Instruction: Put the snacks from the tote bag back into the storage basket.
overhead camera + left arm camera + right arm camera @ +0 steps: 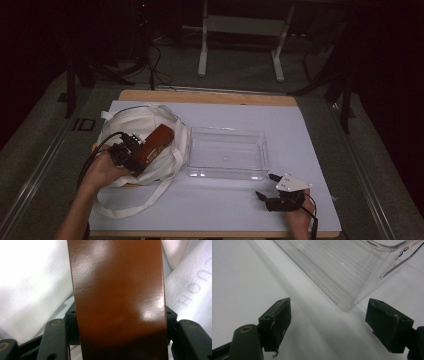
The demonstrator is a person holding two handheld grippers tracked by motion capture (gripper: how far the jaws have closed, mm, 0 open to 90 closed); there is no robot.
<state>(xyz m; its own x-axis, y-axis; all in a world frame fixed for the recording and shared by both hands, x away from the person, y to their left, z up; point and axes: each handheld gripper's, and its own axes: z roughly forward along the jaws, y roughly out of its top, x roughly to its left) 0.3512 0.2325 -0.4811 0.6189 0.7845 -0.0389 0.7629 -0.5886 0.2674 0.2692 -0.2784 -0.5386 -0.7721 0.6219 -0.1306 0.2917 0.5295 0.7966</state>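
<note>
The left gripper (136,156) was found over the white cloth bag (131,131) at the left of the table, its jaws set against both long sides of a glossy brown box (117,300). In the left gripper view the box ran straight up between the jaws, flush on either side, so the hold was judged a grip. The box lay tilted across the bag's mouth, its far end raised toward the clear plastic tray (260,150), which stood empty just beside the bag.

The right gripper (274,186) rested low on the white table cover (220,210), near the tray's front right corner, jaws standing wide apart with nothing between them.

Judgement: the step in hand appeared to be lifting the box out of the bag. The glossy faces looked slippery, so firm, even pressure was advisable before any lift. Lifting along the box's own length should keep it from catching on cloth or on the loose strap (131,206). The bag was soft and might rise with the box; the idle right gripper could pin it down.
</note>
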